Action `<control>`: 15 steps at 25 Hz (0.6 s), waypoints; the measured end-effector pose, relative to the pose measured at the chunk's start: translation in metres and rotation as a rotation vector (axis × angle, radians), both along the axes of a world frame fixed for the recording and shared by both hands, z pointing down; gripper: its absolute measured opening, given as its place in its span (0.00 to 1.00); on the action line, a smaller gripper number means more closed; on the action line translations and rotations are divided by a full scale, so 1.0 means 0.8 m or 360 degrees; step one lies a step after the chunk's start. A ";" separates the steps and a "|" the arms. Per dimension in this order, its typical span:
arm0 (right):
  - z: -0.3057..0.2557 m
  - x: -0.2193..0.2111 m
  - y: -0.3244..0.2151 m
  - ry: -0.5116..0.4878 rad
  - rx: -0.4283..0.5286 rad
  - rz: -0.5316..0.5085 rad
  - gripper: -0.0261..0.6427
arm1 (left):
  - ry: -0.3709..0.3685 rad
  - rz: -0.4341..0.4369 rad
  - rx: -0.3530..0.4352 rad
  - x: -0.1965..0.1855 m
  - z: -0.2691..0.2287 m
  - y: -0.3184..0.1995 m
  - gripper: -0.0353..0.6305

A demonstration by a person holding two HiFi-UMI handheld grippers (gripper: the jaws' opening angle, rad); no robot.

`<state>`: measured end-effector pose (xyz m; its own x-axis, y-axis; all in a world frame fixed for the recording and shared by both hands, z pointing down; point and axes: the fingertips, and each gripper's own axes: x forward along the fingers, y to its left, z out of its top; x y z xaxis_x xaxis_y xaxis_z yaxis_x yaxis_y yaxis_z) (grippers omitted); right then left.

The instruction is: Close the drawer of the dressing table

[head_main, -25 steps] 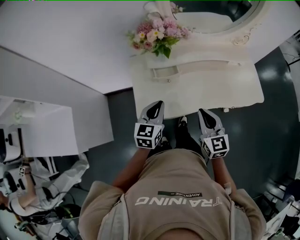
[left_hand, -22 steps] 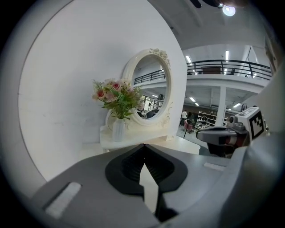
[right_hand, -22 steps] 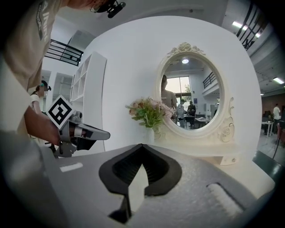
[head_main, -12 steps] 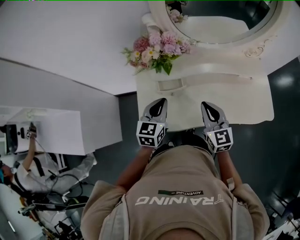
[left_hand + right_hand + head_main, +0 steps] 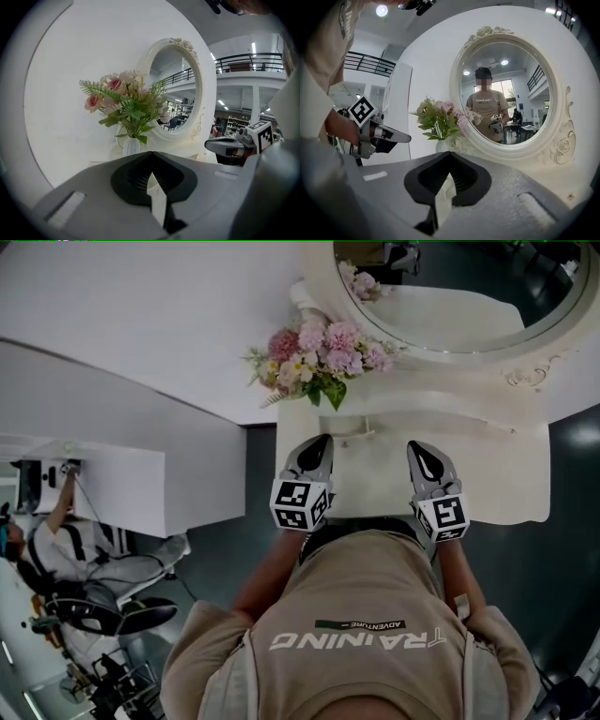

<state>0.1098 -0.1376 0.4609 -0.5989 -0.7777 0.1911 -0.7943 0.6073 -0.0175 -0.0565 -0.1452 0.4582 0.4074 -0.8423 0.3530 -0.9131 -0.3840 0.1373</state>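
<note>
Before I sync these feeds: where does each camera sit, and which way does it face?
Head view: on the person's head, looking steeply down at dressing table, bouquet, round mirror; torso, left gripper, right gripper show.
Left gripper view: on the left gripper, looking over its shut jaws at bouquet and mirror; right gripper at right.
Right gripper view: on the right gripper, over shut jaws toward the mirror; left gripper at left.
Shared: both gripper views show bouquet and mirror.

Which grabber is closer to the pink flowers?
Left. The left gripper is right in front of the flowers; the right gripper is farther off to their right.
</note>
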 end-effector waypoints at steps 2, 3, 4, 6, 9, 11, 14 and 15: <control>0.004 0.001 -0.010 0.0001 -0.0009 -0.0029 0.04 | 0.0004 -0.0033 -0.0032 -0.001 0.006 -0.003 0.08; 0.007 0.000 -0.013 -0.0002 -0.0018 -0.0040 0.04 | 0.0002 -0.0043 -0.0055 -0.002 0.010 -0.003 0.08; 0.008 -0.002 -0.015 -0.0006 -0.0028 -0.0050 0.04 | -0.0003 -0.0049 -0.0078 -0.004 0.014 -0.002 0.08; 0.010 -0.006 -0.019 -0.0016 -0.0041 -0.0071 0.04 | -0.0017 -0.0058 -0.0118 -0.006 0.023 -0.004 0.08; 0.016 -0.013 -0.025 -0.0024 -0.0058 -0.0098 0.04 | -0.0032 -0.0069 -0.0174 -0.007 0.043 -0.009 0.08; 0.022 -0.018 -0.023 -0.0024 -0.0083 -0.0107 0.04 | -0.0043 -0.0072 -0.0226 -0.008 0.064 -0.008 0.08; 0.024 -0.025 -0.024 -0.0002 -0.0088 -0.0121 0.04 | -0.0053 -0.0047 -0.0288 -0.005 0.091 -0.009 0.08; 0.023 -0.028 -0.025 0.0009 -0.0082 -0.0122 0.04 | -0.0053 -0.0036 -0.0308 -0.005 0.099 -0.010 0.08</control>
<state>0.0875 -0.1580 0.4790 -0.6550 -0.7187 0.2331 -0.7457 0.6647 -0.0458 -0.0603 -0.1535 0.5370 0.3748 -0.7662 0.5220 -0.9263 -0.3330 0.1762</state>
